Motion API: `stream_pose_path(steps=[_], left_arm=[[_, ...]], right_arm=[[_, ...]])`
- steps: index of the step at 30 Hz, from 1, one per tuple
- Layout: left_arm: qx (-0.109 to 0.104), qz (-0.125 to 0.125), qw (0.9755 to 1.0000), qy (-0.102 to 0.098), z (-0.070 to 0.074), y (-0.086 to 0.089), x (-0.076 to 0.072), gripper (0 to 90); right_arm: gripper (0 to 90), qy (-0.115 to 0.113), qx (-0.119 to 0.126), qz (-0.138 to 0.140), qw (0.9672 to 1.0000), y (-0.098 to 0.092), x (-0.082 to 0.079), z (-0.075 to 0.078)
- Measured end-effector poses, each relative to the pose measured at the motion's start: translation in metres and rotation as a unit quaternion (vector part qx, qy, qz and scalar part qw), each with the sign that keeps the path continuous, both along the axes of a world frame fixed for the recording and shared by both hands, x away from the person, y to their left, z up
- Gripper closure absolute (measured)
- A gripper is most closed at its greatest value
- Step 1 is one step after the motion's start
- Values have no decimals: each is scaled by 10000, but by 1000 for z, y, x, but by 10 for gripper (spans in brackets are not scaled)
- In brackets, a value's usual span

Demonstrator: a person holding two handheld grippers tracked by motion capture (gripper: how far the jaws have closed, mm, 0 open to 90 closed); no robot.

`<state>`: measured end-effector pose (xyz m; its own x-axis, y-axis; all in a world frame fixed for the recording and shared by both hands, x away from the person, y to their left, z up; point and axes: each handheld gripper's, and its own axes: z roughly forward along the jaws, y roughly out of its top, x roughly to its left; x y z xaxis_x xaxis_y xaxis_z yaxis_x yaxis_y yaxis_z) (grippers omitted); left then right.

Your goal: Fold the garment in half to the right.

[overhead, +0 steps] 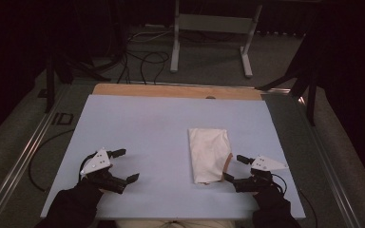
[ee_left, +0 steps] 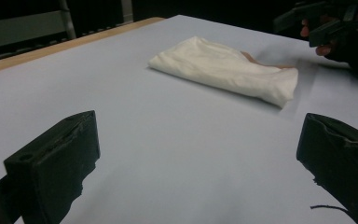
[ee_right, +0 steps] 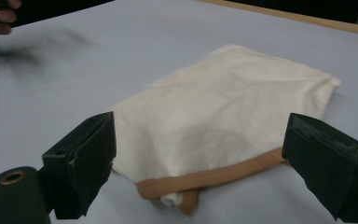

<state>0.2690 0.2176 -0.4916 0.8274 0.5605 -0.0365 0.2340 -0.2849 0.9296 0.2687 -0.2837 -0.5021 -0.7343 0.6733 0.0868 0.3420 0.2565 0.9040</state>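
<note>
right gripper view: right hand-held gripper [ee_right: 198, 163] gaping at cloth [ee_right: 223, 116]; pinch the tan edge [ee_right: 214, 177] squarely; left hand-held gripper [overhead: 116, 166] gapes idle.

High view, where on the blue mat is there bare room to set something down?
The widest bare stretch of the mat runs from its left edge to the folded cloth, beyond the left gripper. It is crowded where the right gripper sits beside the cloth.

The folded cream cloth bag [ee_right: 223, 116] looks soft, matt and creased, its tan strap [ee_right: 209, 179] smooth; the pale blue counter [overhead: 142, 128] sheet is smooth, matt, wood-edged.
</note>
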Motion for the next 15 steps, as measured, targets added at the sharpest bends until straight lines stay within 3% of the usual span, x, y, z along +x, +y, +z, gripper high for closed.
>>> stream_pose_path(steps=[15], left_arm=[[122, 223, 9997, -29, -6, 22, -11, 2]], right_arm=[[96, 60, 17, -113, 9999, -5, -9, 0]])
